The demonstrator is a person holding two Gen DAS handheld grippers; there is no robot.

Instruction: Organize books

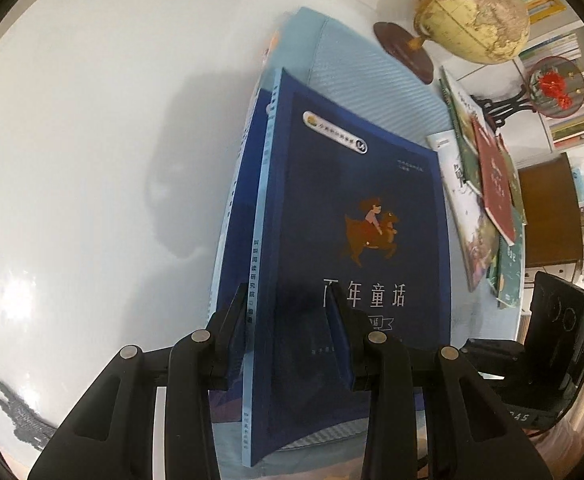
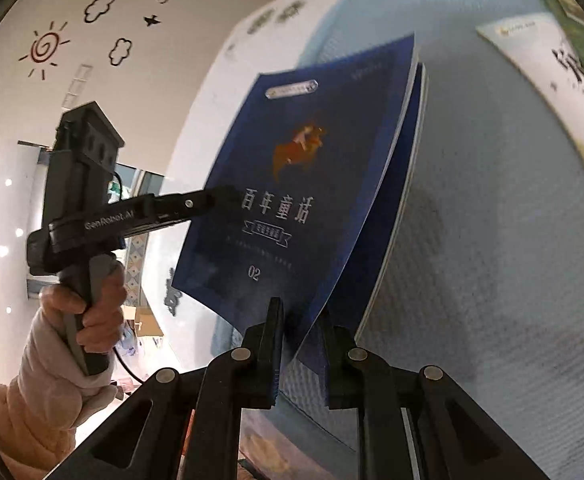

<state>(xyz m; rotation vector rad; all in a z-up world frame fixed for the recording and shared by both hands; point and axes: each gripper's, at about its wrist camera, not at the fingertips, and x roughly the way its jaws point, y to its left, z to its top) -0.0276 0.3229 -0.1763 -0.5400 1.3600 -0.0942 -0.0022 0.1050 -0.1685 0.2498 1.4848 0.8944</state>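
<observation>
White table [image 1: 72, 140] bears a blue mat [image 1: 371, 92], globe [image 1: 471, 12] and overlapping books [image 1: 487, 200].

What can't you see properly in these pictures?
- Books behind the blue book: left wrist view, its cover hides them.
- Pile of books: left wrist view, titles too small.
- White book: right wrist view, cut off by the edge, blurred.
- Globe: left wrist view, top cut off.

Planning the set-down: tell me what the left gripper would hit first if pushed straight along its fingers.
The left gripper is shut on the dark blue books. Straight ahead, their far edge would probably meet the light blue mat first; depth is unclear.
</observation>
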